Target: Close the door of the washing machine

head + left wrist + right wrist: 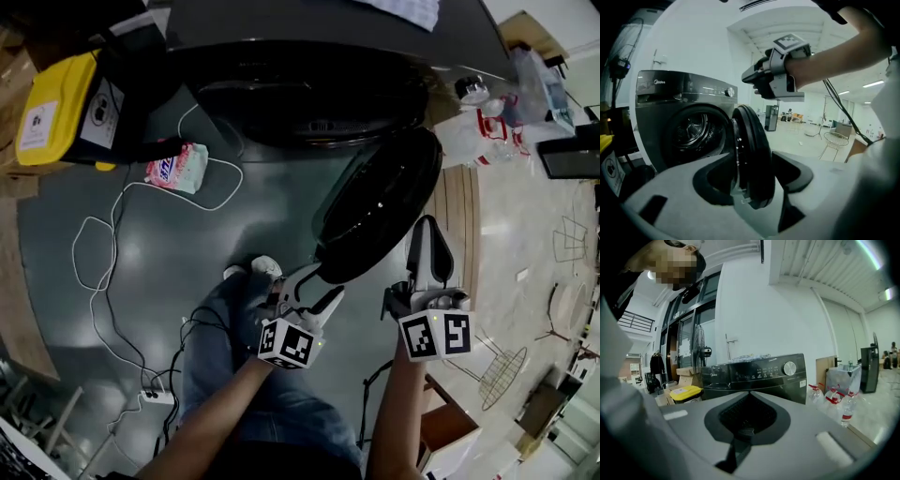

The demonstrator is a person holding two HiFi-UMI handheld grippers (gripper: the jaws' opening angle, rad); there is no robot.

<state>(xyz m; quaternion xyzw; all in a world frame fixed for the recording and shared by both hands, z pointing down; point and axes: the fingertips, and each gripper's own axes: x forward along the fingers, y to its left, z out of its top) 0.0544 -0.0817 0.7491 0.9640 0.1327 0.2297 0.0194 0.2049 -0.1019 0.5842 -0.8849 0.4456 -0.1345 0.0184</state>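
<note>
The dark washing machine [309,37] stands at the top of the head view, with its round door [380,206] swung wide open to the right. My left gripper [317,287] is open at the door's near edge. In the left gripper view the door's rim [752,140] stands between the jaws of that gripper [752,174], and the empty drum [691,131] shows behind. My right gripper [427,230] hovers just right of the door, shut on nothing. In its own view the right gripper [746,420] points at the machine's control panel [759,373].
A yellow-lidded box [52,108] and a pink packet [176,167] lie left of the machine. White cable [103,234] loops across the grey floor to a power strip [155,397]. Water bottles [492,122] stand at the machine's right. My shoe [253,270] is close below the door.
</note>
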